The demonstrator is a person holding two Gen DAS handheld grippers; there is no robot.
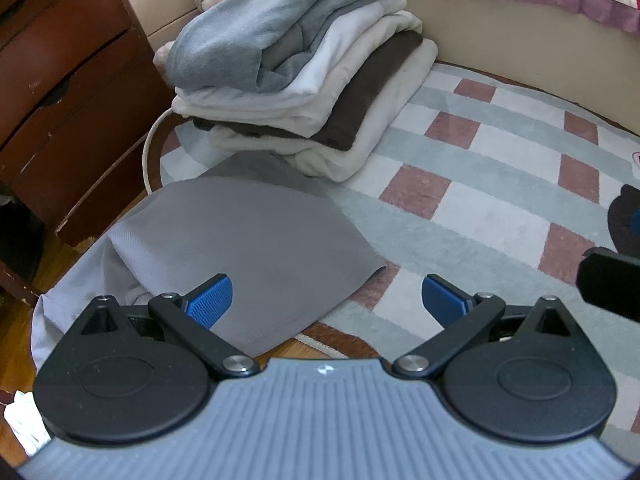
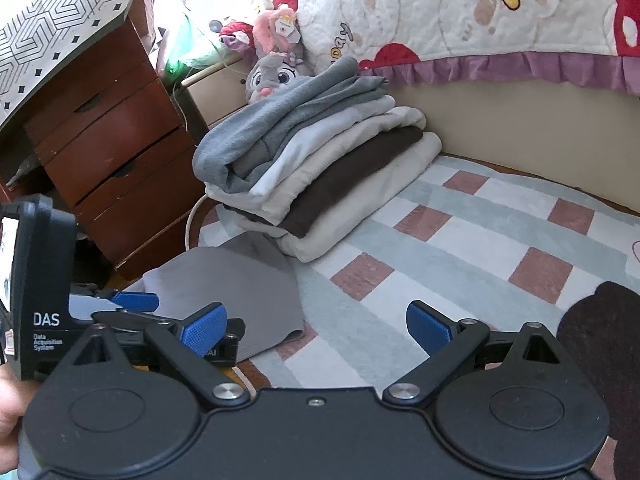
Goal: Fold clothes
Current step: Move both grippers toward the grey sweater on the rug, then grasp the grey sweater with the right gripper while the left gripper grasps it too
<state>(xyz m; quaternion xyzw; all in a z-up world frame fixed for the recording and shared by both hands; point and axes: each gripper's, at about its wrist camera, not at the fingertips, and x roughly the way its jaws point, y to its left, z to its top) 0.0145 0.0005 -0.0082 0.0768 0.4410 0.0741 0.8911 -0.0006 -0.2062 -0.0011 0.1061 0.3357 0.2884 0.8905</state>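
Both claws, left claw and right claw, are spread and empty. Your grey garment lies folded on the checked rug beside the folded stack. Next, grip its edges and lift it onto the stack.

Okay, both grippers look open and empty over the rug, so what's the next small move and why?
Probably lower the left gripper onto the near corner of the grey garment and pinch it. Both grippers are open and hold nothing; the right gripper hangs over bare checked rug. That garment lies flat beside the folded stack.
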